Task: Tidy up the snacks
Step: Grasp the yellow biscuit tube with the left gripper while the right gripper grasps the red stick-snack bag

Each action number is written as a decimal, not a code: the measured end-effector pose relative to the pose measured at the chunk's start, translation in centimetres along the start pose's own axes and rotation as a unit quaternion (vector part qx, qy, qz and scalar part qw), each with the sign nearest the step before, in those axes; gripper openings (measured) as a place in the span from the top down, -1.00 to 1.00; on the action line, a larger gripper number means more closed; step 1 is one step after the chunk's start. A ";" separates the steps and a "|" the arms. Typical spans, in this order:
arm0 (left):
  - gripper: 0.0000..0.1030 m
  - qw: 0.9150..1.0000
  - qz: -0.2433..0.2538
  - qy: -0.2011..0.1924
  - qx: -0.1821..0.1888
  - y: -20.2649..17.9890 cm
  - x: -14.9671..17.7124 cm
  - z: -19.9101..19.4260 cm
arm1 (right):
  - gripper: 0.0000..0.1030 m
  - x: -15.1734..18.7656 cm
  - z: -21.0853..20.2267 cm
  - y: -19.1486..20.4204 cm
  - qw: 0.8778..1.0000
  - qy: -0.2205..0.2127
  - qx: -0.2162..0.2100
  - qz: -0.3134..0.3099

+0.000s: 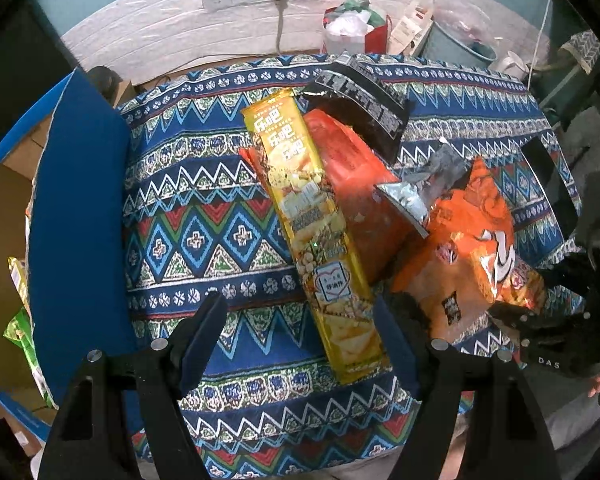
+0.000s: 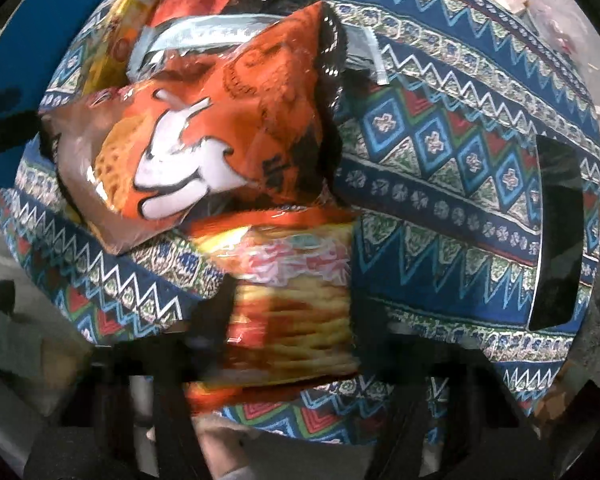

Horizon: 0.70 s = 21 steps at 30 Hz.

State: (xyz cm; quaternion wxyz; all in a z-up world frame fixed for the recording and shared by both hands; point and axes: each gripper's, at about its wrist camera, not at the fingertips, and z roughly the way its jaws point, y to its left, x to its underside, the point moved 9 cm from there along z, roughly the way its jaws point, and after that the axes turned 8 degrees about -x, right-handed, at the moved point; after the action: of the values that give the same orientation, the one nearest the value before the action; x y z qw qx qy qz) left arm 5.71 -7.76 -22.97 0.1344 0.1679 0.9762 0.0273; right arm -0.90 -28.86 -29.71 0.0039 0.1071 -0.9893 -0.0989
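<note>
Orange snack bag [image 2: 204, 152] is lying puffed on the patterned cloth [image 1: 204, 216] of the worktop, overlapping a smaller striped orange-yellow packet [image 2: 292, 280] that the right hand-held gripper [image 2: 292, 320] is pinching between its fingers. Long yellow pack [image 1: 316, 224] is lying diagonally over a red pack [image 1: 356, 184], the left hand-held gripper [image 1: 300, 332] spread around its near end, not touching. Blue-sided carton [image 1: 76, 216] is sitting just left, probably the destination. Advice: lift the pinched packet straight up so the big bag isn't dragged; close left on the yellow pack's end. Right fingers are blurring out; carton's inside is mostly cut off.
</note>
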 end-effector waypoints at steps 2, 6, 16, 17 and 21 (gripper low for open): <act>-0.50 1.000 -0.008 0.001 0.002 0.1 -0.4 0.1 | 0.11 0.3 -0.4 -0.5 1.000 -0.006 0.005 -0.002; -0.50 1.000 -0.019 -0.002 0.007 -0.1 -1.2 0.4 | 0.12 0.5 -1.7 -2.5 0.999 -0.029 0.021 0.016; -0.50 0.999 -0.037 0.016 0.009 -0.8 -2.3 2.8 | 0.12 -1.1 -4.4 -6.9 0.994 -0.084 0.041 0.051; -0.50 0.999 -0.040 0.018 0.009 -0.8 -2.4 3.1 | 0.12 -1.3 -4.7 -6.9 0.994 -0.088 0.042 0.050; -0.50 0.999 -0.046 0.020 0.006 -0.7 -2.7 4.0 | 0.12 -2.9 -5.8 -7.1 0.992 -0.112 0.034 0.044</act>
State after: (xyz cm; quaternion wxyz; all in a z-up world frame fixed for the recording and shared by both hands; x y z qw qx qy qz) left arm 9.02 -9.32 -26.18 0.1153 0.1230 0.9855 0.0181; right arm 3.59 -36.12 -25.40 -0.1065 0.0520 -0.9900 -0.0765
